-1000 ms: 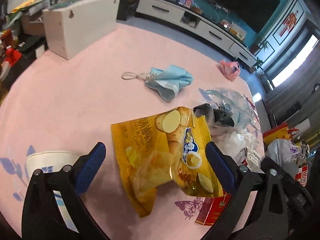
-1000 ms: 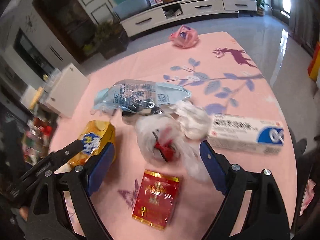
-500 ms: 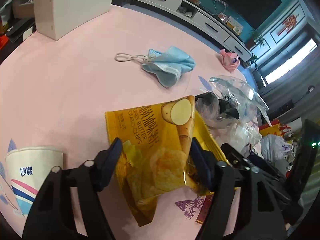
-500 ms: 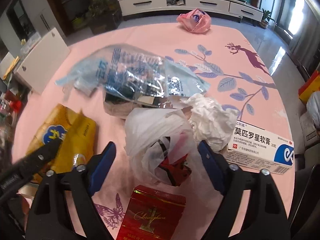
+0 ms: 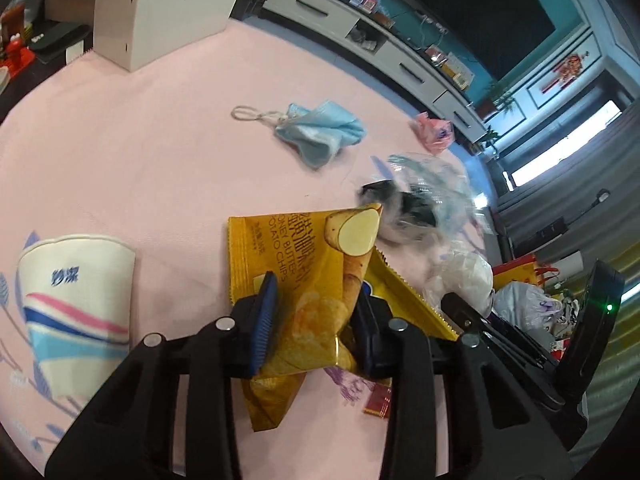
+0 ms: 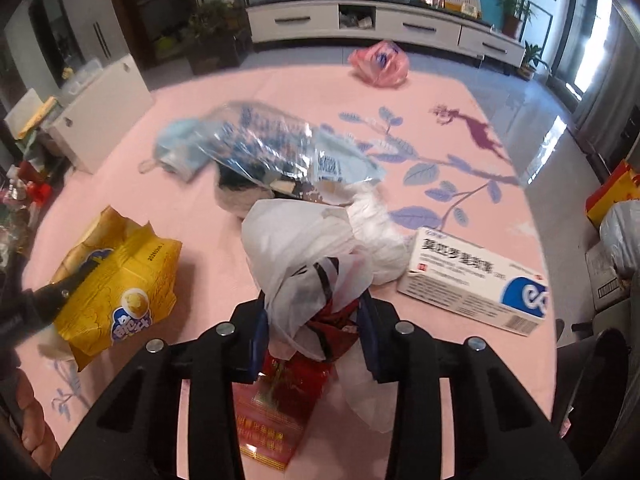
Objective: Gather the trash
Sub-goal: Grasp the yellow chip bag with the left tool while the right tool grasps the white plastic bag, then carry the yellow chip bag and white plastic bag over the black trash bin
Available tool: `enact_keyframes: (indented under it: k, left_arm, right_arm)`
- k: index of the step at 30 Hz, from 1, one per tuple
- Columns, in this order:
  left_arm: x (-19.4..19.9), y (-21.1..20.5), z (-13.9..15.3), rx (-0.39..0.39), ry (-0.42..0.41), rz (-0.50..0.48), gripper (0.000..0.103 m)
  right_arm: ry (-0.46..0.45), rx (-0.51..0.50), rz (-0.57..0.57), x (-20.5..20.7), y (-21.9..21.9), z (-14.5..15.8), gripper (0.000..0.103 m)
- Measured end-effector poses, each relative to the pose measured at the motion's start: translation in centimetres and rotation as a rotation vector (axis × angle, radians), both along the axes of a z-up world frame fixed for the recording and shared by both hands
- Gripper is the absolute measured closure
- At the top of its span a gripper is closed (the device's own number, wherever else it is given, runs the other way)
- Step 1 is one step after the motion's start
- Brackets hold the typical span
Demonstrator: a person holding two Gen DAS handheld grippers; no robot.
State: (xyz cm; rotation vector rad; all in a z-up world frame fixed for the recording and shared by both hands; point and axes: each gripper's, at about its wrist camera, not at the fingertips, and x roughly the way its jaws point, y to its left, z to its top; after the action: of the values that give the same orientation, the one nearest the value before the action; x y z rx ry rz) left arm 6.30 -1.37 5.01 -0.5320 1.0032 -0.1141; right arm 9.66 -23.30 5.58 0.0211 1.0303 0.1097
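Two grippers work on a pink table. The left gripper pinches one yellow chip bag; the right gripper pinches one white plastic bag mid-table, bare cloth beyond.

The left wrist camera is looking forward along its fingers, close over the chip bag; the right wrist camera is facing the TV cabinet; both are sharing the chip bag and pink bag.
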Motion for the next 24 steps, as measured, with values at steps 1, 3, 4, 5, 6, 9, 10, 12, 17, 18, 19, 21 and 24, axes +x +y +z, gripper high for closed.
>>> enact_keyframes:
  k: [1,3,4,5,6,9,10,12,17,18,19,21,24]
  left_arm:
    - [-0.3,-0.1,0.5,0.0,-0.008,-0.003,0.067]
    - [-1.0,-0.4,1.7,-0.002,-0.033,-0.005,0.067]
    - [-1.4,-0.5,2.4,-0.005,-0.047,-0.007,0.067]
    - [-1.9,-0.7,3.3,-0.01,-0.067,-0.012,0.067]
    - [-2.3,-0.7,3.9,-0.013,-0.08,-0.014,0.067]
    - [-3.5,-1.2,5.8,-0.021,-0.127,-0.021,0.067]
    - [-3.9,-1.4,6.3,-0.02,-0.139,-0.023,0.067]
    - [-4.3,-1.9,7.2,-0.02,-0.157,-0.028,0.067]
    - [-5.3,-3.2,9.1,-0.029,-0.199,-0.052,0.067]
    - [-5.4,-3.5,9.3,-0.03,-0.204,-0.058,0.067]
    - [-5.7,-3.8,9.6,-0.035,-0.211,-0.065,0.067]
    - [-5.8,-4.2,9.9,-0.043,-0.217,-0.082,0.067]
    - [-6.2,-4.9,10.5,-0.052,-0.23,-0.098,0.067]
  right_arm:
    - [-0.019,0.009,0.002,-0.7,-0.3,0.7,0.064]
    - [-0.047,0.024,0.002,-1.6,-0.7,1.7,0.064]
    - [-0.061,0.031,0.0,-2.2,-1.0,2.3,0.064]
    - [-0.074,0.039,-0.002,-2.8,-1.3,2.7,0.064]
    - [-0.081,0.044,-0.002,-3.1,-1.5,3.0,0.064]
    - [-0.111,0.081,-0.008,-4.3,-2.5,4.0,0.064]
    - [-0.116,0.091,-0.012,-4.5,-2.8,4.2,0.064]
    - [-0.13,0.116,-0.026,-5.1,-3.5,4.8,0.064]
    - [-0.172,0.143,-0.029,-6.6,-4.5,6.0,0.064]
    - [-0.178,0.151,-0.028,-6.8,-4.7,6.2,0.064]
    - [-0.189,0.159,-0.029,-7.2,-4.9,6.6,0.064]
    - [-0.205,0.163,-0.031,-7.7,-5.1,7.0,0.064]
    - [-0.223,0.173,-0.045,-8.4,-5.7,7.6,0.064]
